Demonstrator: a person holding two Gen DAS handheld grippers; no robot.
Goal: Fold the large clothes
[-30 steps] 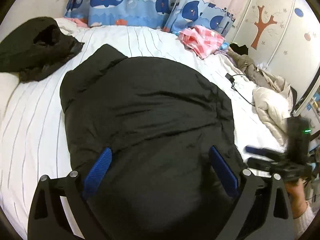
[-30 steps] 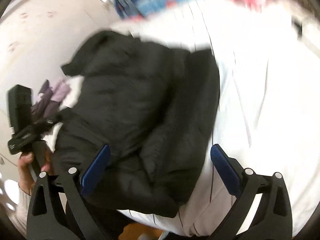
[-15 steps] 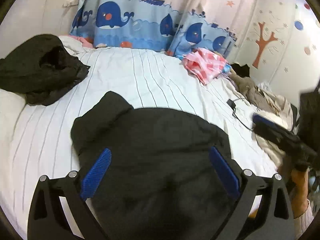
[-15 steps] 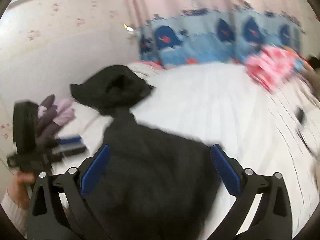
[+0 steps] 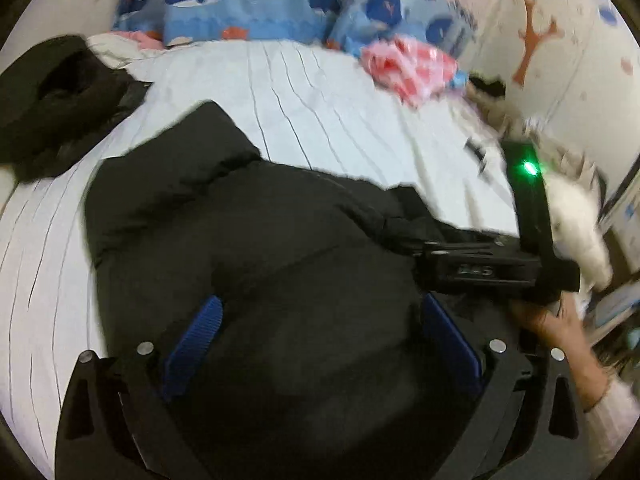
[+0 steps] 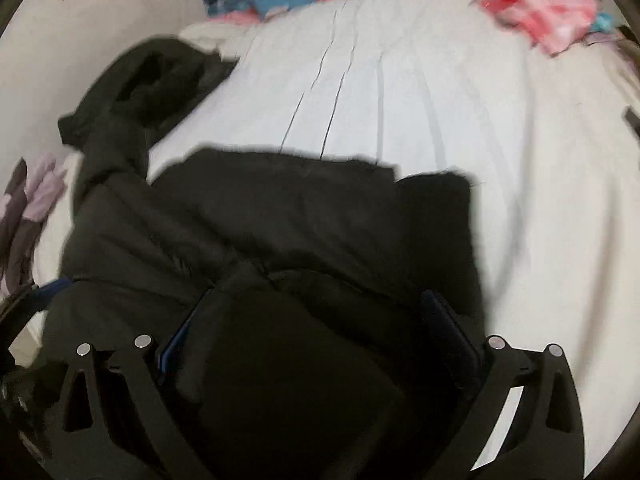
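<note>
A big black puffy jacket (image 5: 248,240) lies bunched on the white striped bed sheet (image 5: 320,100). My left gripper (image 5: 320,336) hangs open just above the jacket's near part, blue pads spread wide with black fabric below them. The right gripper (image 5: 496,268), held by a hand (image 5: 560,328), reaches in from the right to a raised fold at the jacket's right edge. In the right wrist view the jacket (image 6: 280,220) bulges up between the wide-apart fingers of the right gripper (image 6: 316,336), which is open. The frames are blurred.
A second black garment (image 5: 52,100) is heaped at the bed's far left. A pink checked cloth (image 5: 408,64) lies at the far right by the whale-print curtain (image 5: 240,8). Pale clothes (image 5: 580,216) and a black cable (image 5: 476,152) sit along the right edge.
Both grippers have dropped back down close to the jacket after being tilted up. The right gripper has moved in onto the jacket's right edge, where a fold now stands up.
</note>
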